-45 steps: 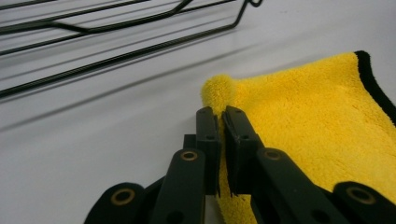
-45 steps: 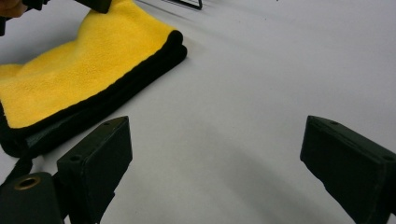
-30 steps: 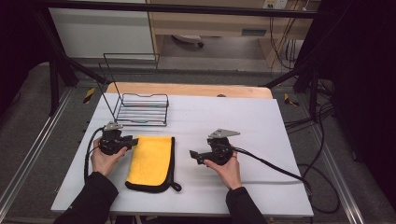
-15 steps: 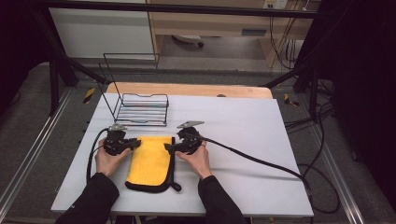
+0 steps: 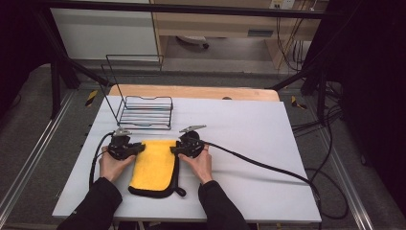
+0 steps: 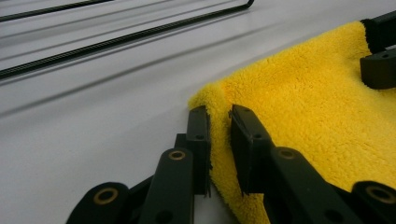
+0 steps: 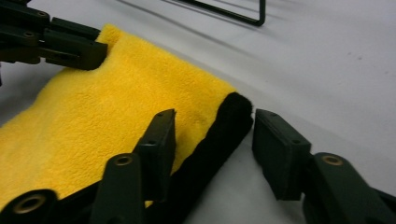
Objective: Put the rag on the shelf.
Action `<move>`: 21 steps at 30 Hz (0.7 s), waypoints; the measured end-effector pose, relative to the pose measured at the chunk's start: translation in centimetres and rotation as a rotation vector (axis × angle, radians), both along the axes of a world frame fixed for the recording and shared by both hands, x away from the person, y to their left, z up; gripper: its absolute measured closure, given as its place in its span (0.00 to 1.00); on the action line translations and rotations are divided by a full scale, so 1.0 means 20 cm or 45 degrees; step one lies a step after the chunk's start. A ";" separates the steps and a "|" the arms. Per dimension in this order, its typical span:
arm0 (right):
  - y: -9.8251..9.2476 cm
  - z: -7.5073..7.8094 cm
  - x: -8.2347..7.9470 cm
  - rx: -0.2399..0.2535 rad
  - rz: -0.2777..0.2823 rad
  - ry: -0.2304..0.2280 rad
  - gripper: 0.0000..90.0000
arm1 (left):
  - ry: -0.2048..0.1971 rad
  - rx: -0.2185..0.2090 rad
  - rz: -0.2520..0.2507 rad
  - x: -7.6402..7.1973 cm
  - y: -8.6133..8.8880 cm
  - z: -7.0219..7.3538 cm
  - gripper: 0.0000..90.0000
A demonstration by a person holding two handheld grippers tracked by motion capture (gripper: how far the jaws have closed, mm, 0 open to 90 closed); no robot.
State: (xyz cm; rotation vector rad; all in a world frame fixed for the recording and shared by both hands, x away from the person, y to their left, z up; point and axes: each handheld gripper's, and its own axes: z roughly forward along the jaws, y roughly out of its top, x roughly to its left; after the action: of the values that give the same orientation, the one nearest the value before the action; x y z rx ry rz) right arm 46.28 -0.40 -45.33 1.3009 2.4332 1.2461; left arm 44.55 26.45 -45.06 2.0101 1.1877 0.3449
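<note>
A yellow towel with a black border lies flat on the white table. At its far left corner my left gripper is shut on the cloth edge; the left gripper view shows the jaws close together with a yellow fold of towel pinched between them. My right gripper is at the far right corner. In the right gripper view it stands open, one jaw resting on the yellow towel and the other on the table, with the black border between them.
A black wire rack stands just beyond the towel at the back left. The right gripper's cable trails across the table to the right. A wooden board lies along the table's far edge.
My right gripper has moved left across the table to the towel's far right corner. The left gripper has shifted slightly onto the far left corner.
</note>
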 end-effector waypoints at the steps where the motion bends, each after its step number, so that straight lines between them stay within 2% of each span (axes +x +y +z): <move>1: 0.00 0.00 0.00 -0.003 0.000 0.003 0.61 | 0.005 -0.008 -0.001 0.00 0.00 0.00 0.86; 5: 0.02 0.01 0.00 -0.019 -0.004 0.029 0.69 | 0.010 -0.004 0.005 0.00 -0.01 0.00 0.90; 8: 0.03 0.01 0.01 0.000 -0.011 0.066 0.78 | 0.008 0.017 0.004 0.00 -0.01 0.01 0.92; 10: 0.03 0.01 0.01 0.021 -0.012 0.101 0.83 | 0.010 0.009 0.006 0.00 -0.01 0.01 0.92; 13: 0.03 0.01 0.01 0.033 -0.012 0.118 0.87 | 0.021 -0.023 0.014 0.00 0.00 0.01 0.93; 16: 0.02 0.02 0.01 0.037 -0.012 0.104 0.88 | 0.012 -0.039 0.011 0.00 0.01 0.02 0.94; 21: 0.01 0.07 -0.01 0.063 -0.007 0.051 0.88 | -0.046 -0.104 -0.001 -0.03 0.05 0.07 0.94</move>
State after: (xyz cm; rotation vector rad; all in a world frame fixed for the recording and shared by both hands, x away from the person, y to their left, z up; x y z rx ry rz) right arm 46.04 -0.10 -44.03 1.3571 2.4393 1.2989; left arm 43.92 27.39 -43.69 1.9259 1.1605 0.3256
